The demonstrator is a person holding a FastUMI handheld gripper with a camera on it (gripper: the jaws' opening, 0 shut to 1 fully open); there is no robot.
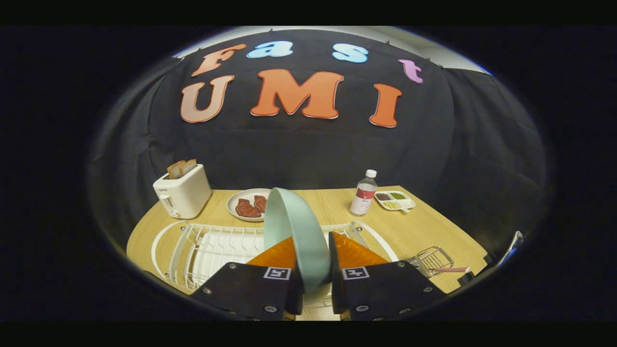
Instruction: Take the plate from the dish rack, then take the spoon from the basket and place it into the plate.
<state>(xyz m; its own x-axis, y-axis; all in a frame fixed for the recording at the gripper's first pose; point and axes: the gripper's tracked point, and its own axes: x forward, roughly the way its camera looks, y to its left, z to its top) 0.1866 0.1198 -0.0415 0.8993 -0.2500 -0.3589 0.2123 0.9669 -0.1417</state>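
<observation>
Right now the claw (315, 262) is clamped on the plate (294, 231), one finger pressing each face of it near the lower rim. The plate stands on edge, tilted a little, which suits how it would sit between the wires of the dish rack (212, 246); gripping it edge-on across its thin wall is the only hold two fingers can get on a wide, shallow dish. It looks raised above the rack, though whether its bottom edge is fully clear of the wires is hidden behind the fingers.

The rack is white wire on a white tray, lying just beyond the fingers on the wooden surface (434, 226). Off to the right of the claw, near the surface's edge, sits a small wire basket (432, 260) with a handle sticking out of it sideways, probably the spoon (450, 270), laid so it can be pinched by the shaft.

Farther back stand a toaster (183, 195) with bread in its slots, a dish of meat (243, 205), a bottle (364, 193) and a small divided tray (395, 200), all well apart from the rack.

My judgement: the first step is nearly done. The plate next needs laying flat on bare wood, likely between rack and basket, before the spoon is fetched.
</observation>
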